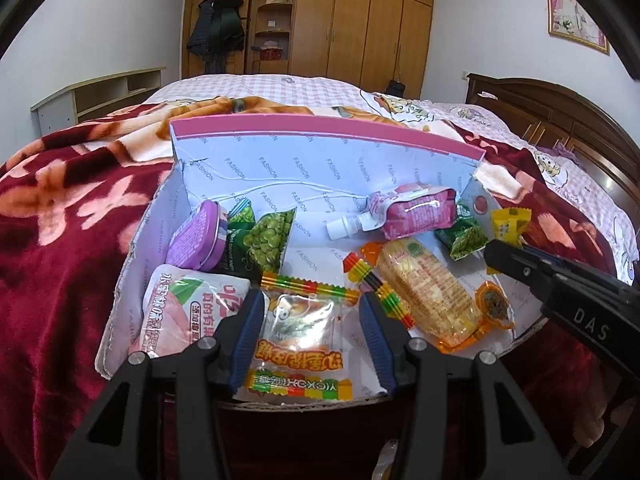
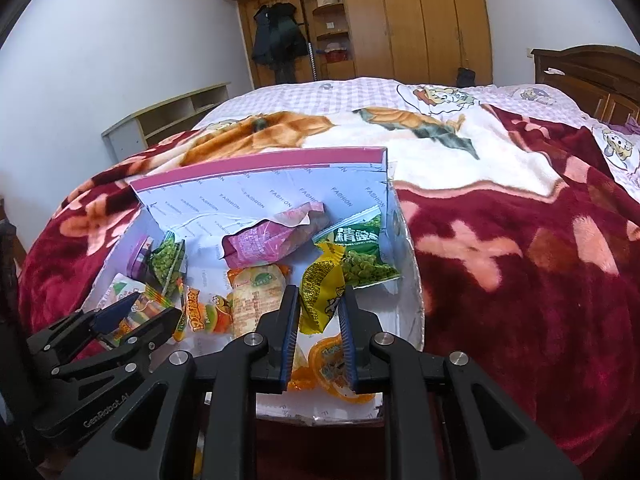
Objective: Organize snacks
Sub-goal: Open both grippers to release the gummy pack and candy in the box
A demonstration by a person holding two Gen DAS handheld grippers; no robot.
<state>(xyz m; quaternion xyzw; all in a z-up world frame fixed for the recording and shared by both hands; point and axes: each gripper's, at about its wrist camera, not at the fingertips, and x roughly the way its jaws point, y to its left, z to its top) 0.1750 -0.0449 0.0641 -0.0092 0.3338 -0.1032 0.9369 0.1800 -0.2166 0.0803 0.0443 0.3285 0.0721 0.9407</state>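
A: Lying in the white box (image 1: 256,184) lined with "FASHION" print, the snacks are seen spread over its floor. Which are told apart?

B: A gummy packet (image 1: 298,340) with striped edges is seen at the near edge, between the blue pads of the left gripper (image 1: 310,338). The jaws are spread on either side of it; no pressing on the packet is shown. Beside it, to the left, a pink-and-white pouch (image 1: 180,308) is laid, and behind that a purple tin (image 1: 198,236) is leaned against the left wall.

A: And further in?

B: Two green pea bags (image 1: 264,236) are stood beside the tin. A pink spouted pouch (image 1: 404,212) is rested against the back wall, a rice cracker pack (image 1: 428,292) is laid in the middle, and an orange jelly cup (image 1: 494,304) is set just beside it on the right.

A: How is the right gripper (image 2: 320,328) held?

B: It is poised over the right part of the box. A yellow candy wrapper (image 2: 320,284) is pinched between its pads, with the jaws drawn close. Another green pea bag (image 2: 364,256) is seen just behind the wrapper, near the right wall.

A: Where is the box placed?

B: It is set on a dark red floral blanket (image 2: 520,280) covering a bed. A wooden wardrobe (image 1: 360,20) is seen at the far wall, and a dark headboard (image 1: 560,120) on the right.
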